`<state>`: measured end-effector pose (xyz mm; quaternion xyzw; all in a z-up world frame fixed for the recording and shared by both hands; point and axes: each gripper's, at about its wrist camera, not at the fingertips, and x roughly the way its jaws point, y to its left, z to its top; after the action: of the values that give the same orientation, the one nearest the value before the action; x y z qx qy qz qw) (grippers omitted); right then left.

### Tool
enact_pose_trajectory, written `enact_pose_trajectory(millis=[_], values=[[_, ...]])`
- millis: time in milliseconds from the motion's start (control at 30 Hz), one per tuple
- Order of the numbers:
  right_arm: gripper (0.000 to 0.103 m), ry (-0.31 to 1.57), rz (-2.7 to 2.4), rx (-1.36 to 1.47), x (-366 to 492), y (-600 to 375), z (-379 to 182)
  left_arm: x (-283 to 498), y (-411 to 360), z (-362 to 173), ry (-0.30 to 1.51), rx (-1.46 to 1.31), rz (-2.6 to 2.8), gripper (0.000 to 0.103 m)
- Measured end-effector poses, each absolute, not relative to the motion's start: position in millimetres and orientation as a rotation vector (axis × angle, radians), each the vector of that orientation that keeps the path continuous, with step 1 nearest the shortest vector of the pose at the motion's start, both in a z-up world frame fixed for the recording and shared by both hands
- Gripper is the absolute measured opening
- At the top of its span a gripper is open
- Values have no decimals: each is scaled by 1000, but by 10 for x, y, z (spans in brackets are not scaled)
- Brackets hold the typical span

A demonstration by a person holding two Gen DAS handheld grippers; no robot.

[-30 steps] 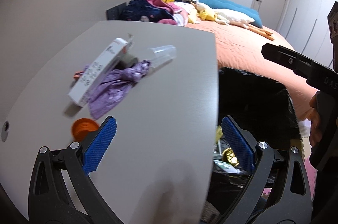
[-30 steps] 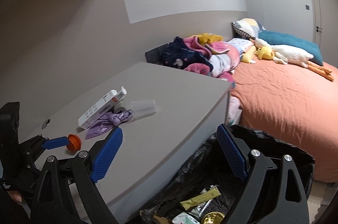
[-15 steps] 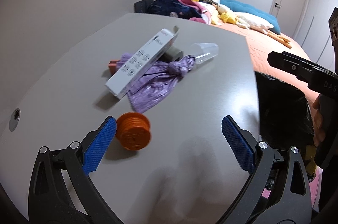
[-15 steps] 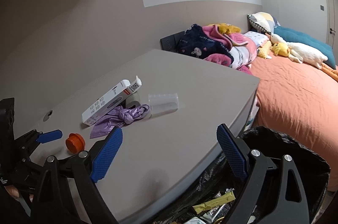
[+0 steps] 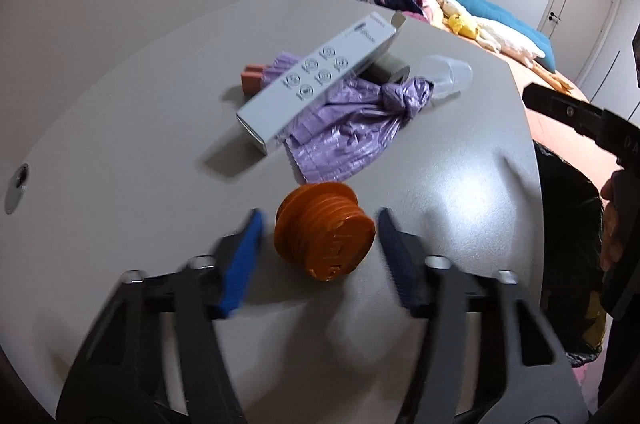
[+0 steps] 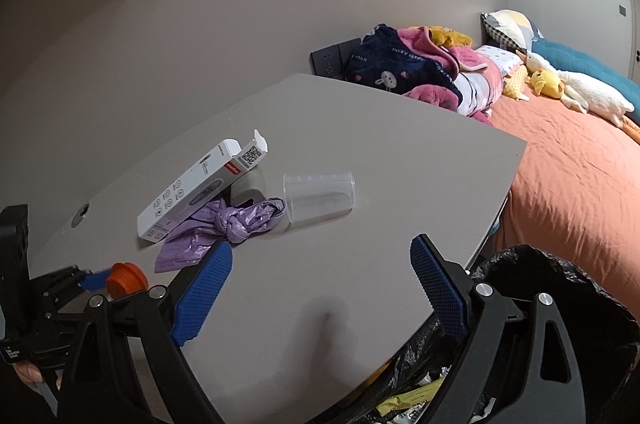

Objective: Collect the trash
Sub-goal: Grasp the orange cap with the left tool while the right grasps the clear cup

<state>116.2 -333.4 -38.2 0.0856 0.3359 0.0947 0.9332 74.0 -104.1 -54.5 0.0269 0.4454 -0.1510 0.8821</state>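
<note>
I've got the left claw down over the table and the orange cap sits right between its blue pads, dead ahead and slightly toward the right-hand pad. The jaws have just been closing in on it, but I can see table on both sides of the cap, so neither pad is pressing yet; it is bracketed, not gripped. The cap lies tipped on its side, its flat flanged face toward me and its ribbed neck pointing away toward the pile, so its axis runs roughly along my line of approach and the pads will, I think, meet the round rim from either side. That round rim could let it roll or squirt forward if the pads land unevenly.

It looks like hard ribbed plastic, bright orange, with raised lettering I can't read on the face.

Just beyond it lies the purple bag, knotted and crumpled, with the white box leaning across it and a clear cup on its side further off. All are clear of my pads.

My right claw hangs wide apart with nothing in it, near the table's edge above the black trash bag. The left one is plainly the nearer to the cap; from the right-hand view the cap is well off to the side.
</note>
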Motion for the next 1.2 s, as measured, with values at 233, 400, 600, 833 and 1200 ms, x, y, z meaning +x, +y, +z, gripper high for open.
enact_pose_trajectory(millis=[233,400,600,833,1200], values=[[91,701,196,176,1332,-3297,-450,805,-981,-517,893,44,-280,45],[91,715,205,165,1508,-3241,-508,883,-955,-509,898,21,-291,45],[91,735,211,158,1741,-3206,-601,895,-984,-493,894,30,-307,45],[91,756,210,158,1905,-3238,-657,953,-1106,-446,887,34,-334,45],[58,774,243,186,1906,-3295,-685,958,-1210,-412,891,45,-356,45]])
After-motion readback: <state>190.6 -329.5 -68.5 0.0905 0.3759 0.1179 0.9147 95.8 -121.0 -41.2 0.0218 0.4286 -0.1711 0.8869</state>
